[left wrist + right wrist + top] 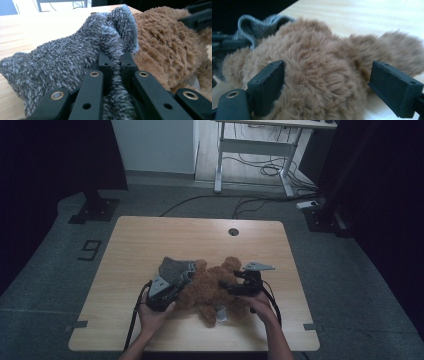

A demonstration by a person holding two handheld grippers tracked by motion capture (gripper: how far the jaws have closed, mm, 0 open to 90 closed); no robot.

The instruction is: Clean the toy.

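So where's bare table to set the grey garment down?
The far strip of the table, between the grey garment and the round grommet hole, is bare, as are the left edge and the near right corner. The middle is crowded: brown teddy bear between both hand-held grippers.

The high view looks forward and down from above the person's side of the wooden table (150, 240), far enough to take in the whole top and the floor beyond. The left gripper view sits low and very near, facing along its jaws at a grey fuzzy garment (65, 60) with the brown teddy bear (170, 50) beside it. The right gripper view faces the bear (317, 72) equally near; both gripper views share bear, garment (257, 25) and tabletop.
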